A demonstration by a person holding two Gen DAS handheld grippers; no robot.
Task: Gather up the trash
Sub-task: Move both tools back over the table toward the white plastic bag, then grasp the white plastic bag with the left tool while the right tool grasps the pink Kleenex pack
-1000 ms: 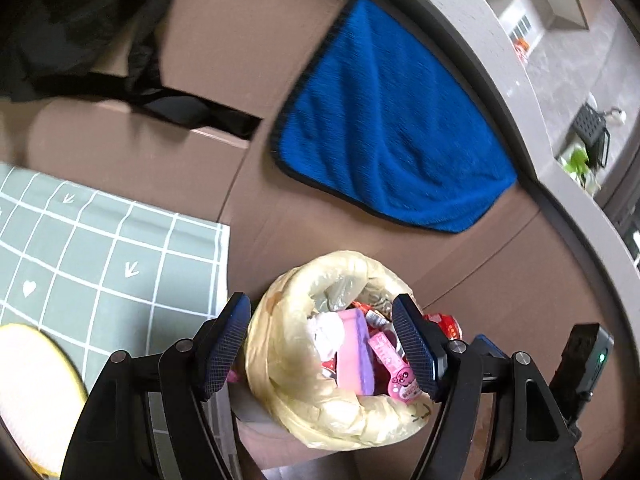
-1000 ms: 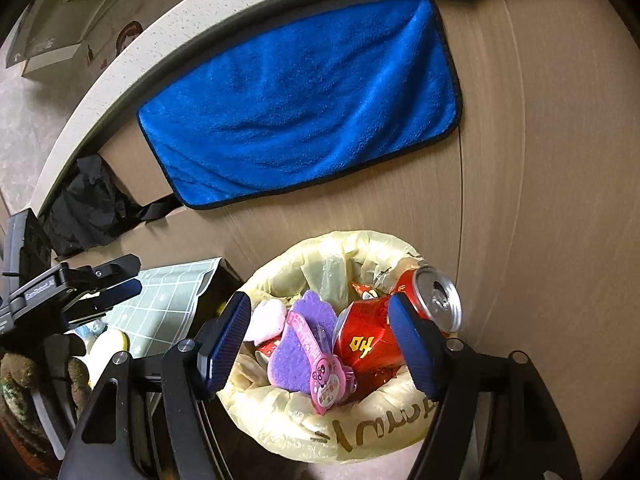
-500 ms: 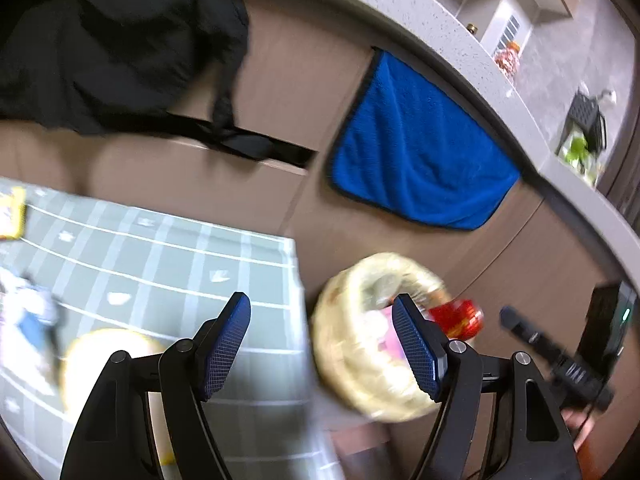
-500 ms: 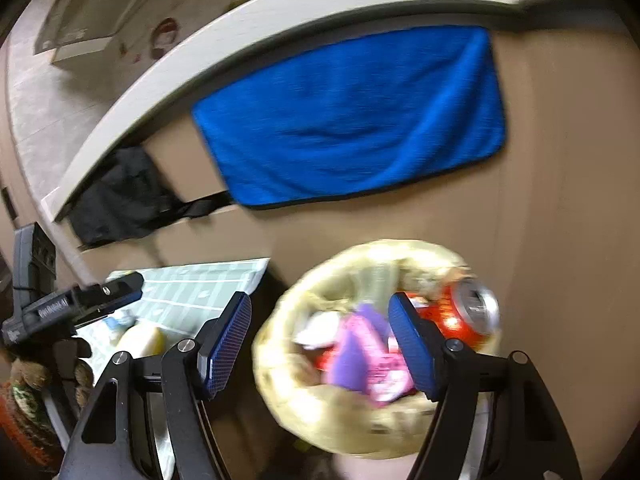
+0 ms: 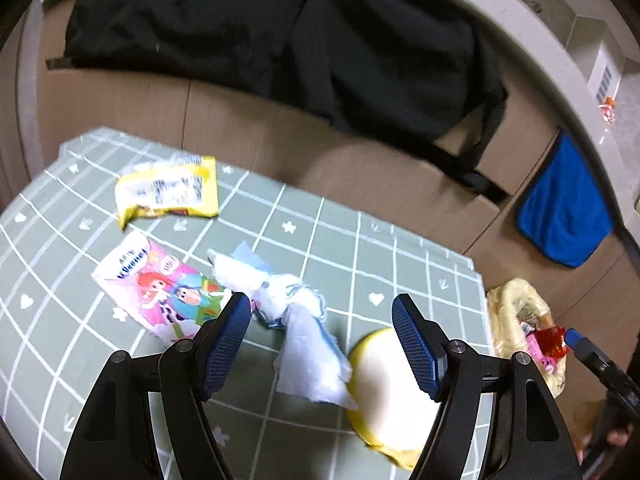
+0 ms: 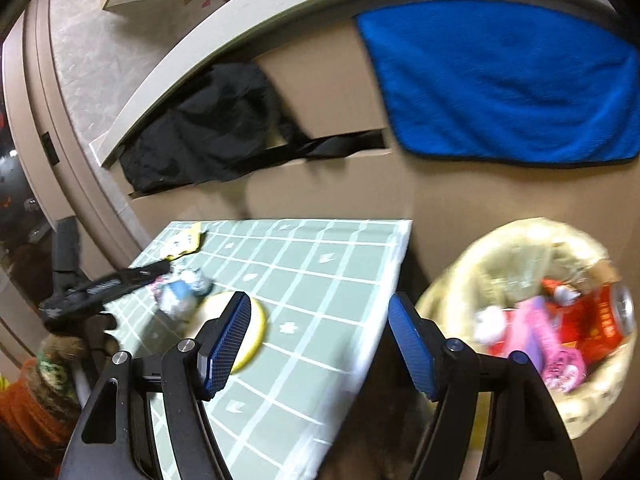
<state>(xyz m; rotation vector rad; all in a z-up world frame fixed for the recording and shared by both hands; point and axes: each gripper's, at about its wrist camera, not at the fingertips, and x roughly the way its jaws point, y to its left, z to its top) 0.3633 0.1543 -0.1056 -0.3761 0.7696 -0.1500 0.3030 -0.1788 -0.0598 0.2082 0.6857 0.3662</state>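
My left gripper (image 5: 320, 344) is open and empty above the green checked tablecloth (image 5: 360, 240). Between and ahead of its fingers lies crumpled white-and-blue tissue (image 5: 288, 308). A pink cartoon tissue pack (image 5: 160, 288) lies to the left, and a yellow snack wrapper (image 5: 168, 192) lies farther back. A yellow-rimmed round plate (image 5: 392, 396) sits by the right finger. My right gripper (image 6: 320, 344) is open and empty over the table's right edge. The bin with a yellow bag (image 6: 516, 248) stands to its right, holding a red can (image 6: 600, 316) and pink wrappers (image 6: 560, 364).
The bin also shows at the right of the left wrist view (image 5: 516, 304). A blue towel (image 6: 500, 80) and a black cloth (image 6: 200, 128) hang on the brown cabinet front behind the table. The left gripper appears in the right wrist view (image 6: 104, 284).
Both grippers have swung left, away from above the bin. The left one now faces the trash on the tablecloth; the right one is over the table's edge. Both stay open.
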